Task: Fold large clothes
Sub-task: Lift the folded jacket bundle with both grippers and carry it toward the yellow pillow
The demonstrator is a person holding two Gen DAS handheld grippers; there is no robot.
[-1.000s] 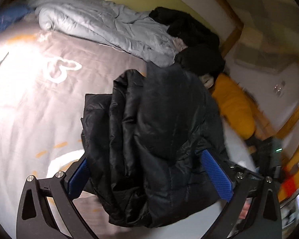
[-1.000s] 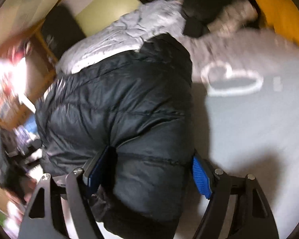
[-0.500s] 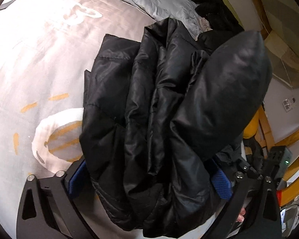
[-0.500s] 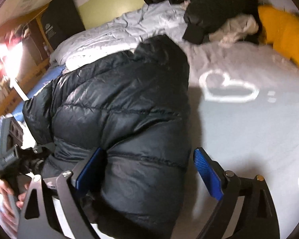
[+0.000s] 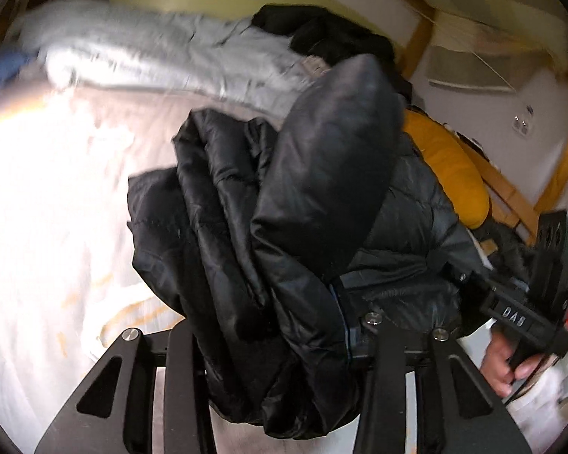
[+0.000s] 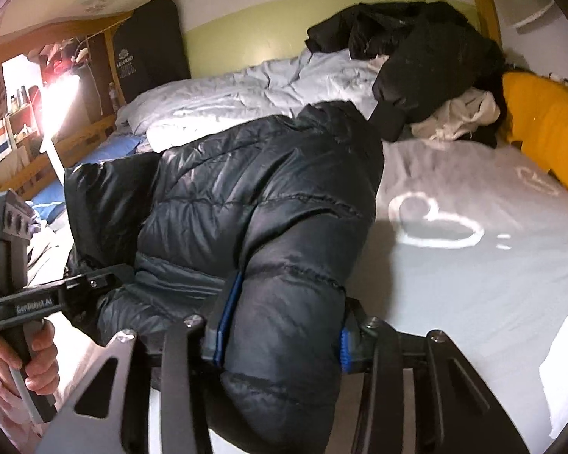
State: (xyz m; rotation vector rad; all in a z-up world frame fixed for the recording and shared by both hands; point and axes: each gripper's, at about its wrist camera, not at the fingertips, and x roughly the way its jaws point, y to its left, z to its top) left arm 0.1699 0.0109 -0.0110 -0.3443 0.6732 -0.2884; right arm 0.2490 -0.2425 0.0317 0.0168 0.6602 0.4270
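We see a black puffer jacket [image 6: 246,204] of quilted, slick cloth with a soft sheen. Behind the jacket lies a pale grey duvet [image 6: 246,90], matt and crumpled, and under the jacket a smooth matt bedsheet [image 6: 473,283]. Right of the jacket sits a mustard cushion [image 6: 549,132] of matt fabric. The right gripper [image 6: 280,336] looks like matt black plastic with shiny metal screws and ribbed blue pads [image 6: 344,348]. Beyond the cushion runs a varnished wooden frame [image 5: 511,196].
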